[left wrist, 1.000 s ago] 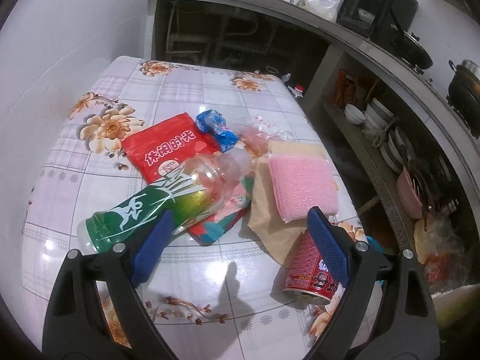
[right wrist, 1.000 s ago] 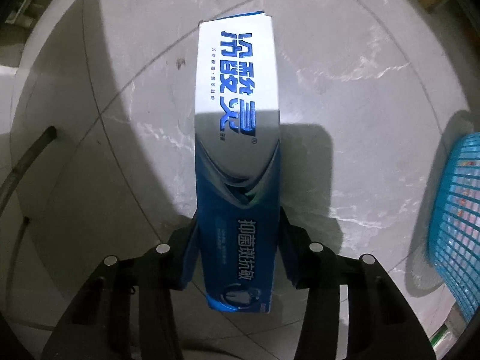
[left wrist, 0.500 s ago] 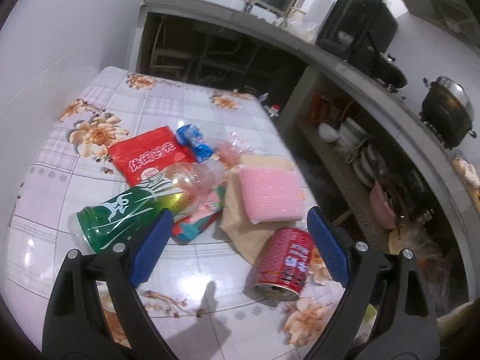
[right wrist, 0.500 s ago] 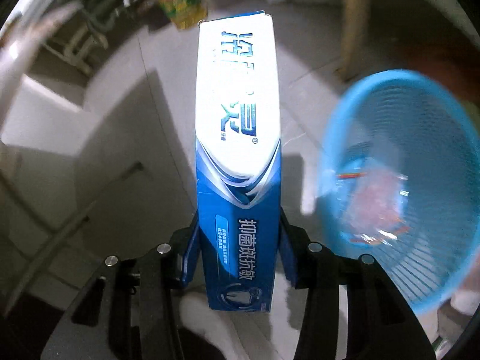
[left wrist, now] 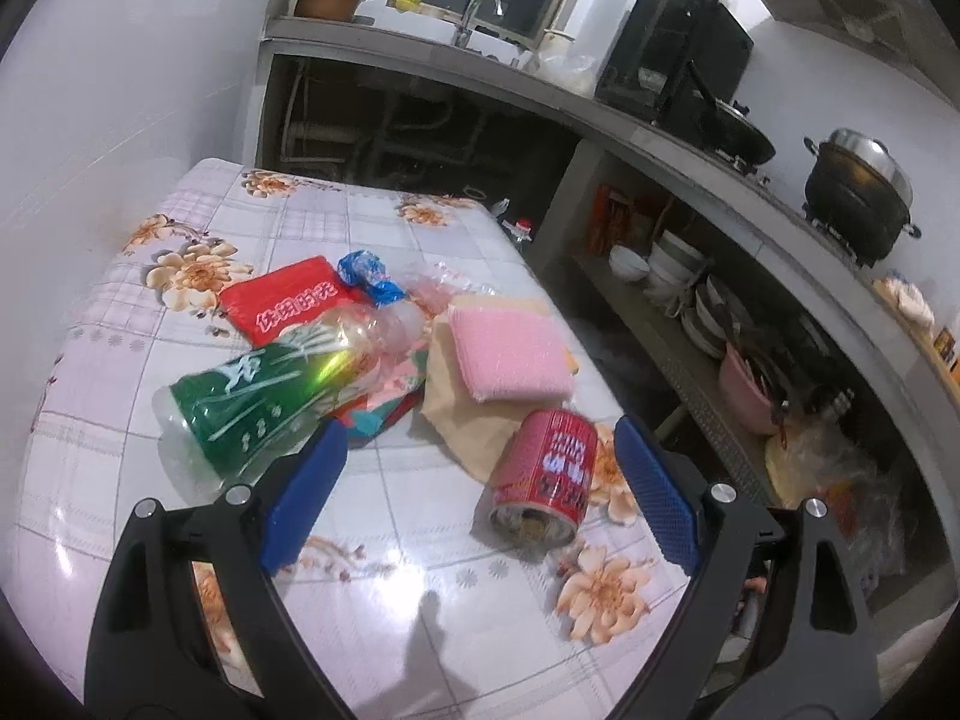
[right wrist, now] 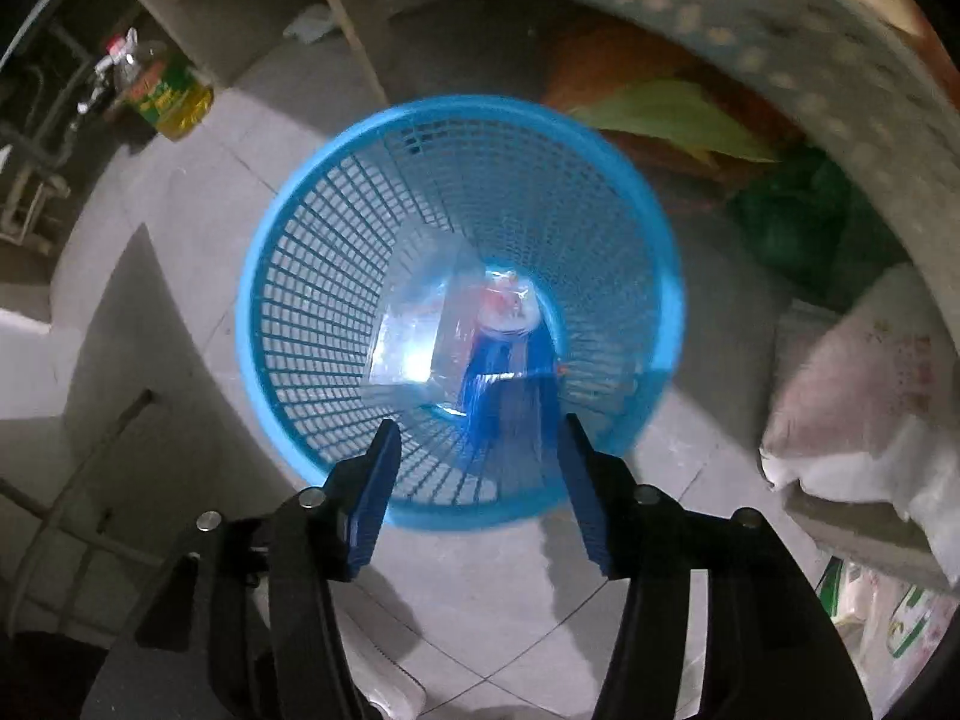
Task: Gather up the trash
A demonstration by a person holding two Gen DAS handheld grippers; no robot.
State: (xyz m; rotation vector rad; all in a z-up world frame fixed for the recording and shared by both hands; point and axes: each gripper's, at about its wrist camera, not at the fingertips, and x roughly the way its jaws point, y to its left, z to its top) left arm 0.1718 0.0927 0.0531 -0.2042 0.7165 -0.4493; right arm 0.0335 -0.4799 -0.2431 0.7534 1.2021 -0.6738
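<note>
Right tool over basket, jaws opening; left tool spread above bench trash.

Right tool (right wrist: 477, 483) points down at the blue basket (right wrist: 600, 192) on the floor; the blurred blue box (right wrist: 507, 387) lies inside the basket, clear of the pads. Left tool (left wrist: 474, 495) is spread and empty over the bench (left wrist: 384, 240): red can (left wrist: 549, 480) lies between its fingers, green bottle (left wrist: 258, 402) just beside the left one; pink sponge (left wrist: 507, 354) beyond.

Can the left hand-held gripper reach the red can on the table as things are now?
Probably yes. The red can lies on its side just ahead of the open left hand-held gripper, with nothing between them.
</note>
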